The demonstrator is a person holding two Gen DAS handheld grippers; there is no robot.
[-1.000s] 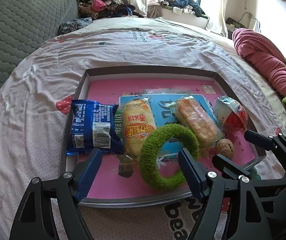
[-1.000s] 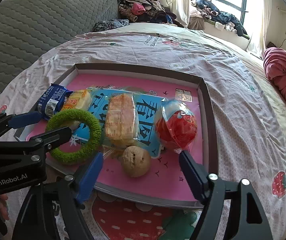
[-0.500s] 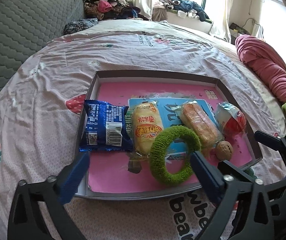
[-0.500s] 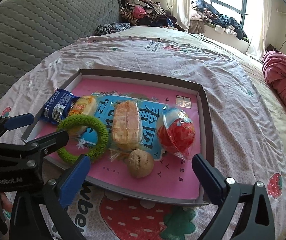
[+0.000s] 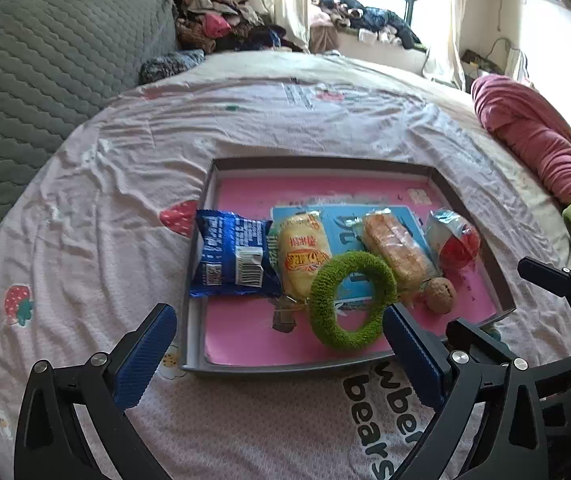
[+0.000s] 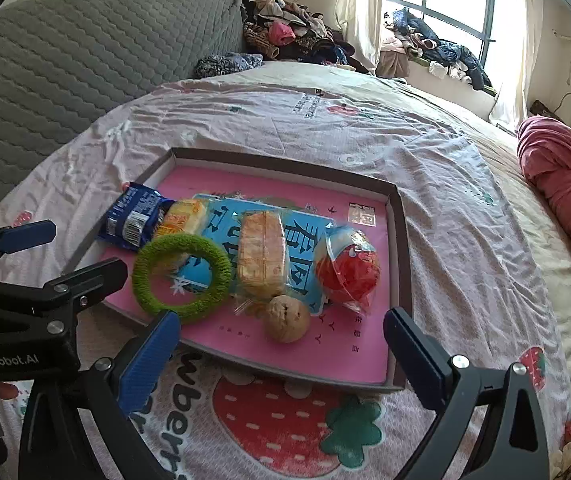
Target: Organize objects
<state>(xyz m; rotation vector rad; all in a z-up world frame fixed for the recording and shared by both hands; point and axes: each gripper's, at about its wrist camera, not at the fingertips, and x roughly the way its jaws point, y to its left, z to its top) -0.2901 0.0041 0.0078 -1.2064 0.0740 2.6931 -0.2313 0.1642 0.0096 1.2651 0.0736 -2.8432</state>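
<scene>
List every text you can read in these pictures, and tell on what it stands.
"GenRobot.AI": left gripper body, seen from the right wrist.
"wber" over "bears", cut off: bedsheet.
"看图": blue card in the tray.
Snack wrappers, barcodes: too small to read.

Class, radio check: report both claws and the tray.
Left claw open, empty. Right claw open, empty; both just widened. Snacks and green ring lie in tray. Nothing in the way.

We note two wrist fisheyes angled down over the bed (image 5: 245,128), left view near the tray (image 5: 365,365) from its left corner, right view from its right, both sharing tray, green ring (image 6: 181,276), headboard, window.
</scene>
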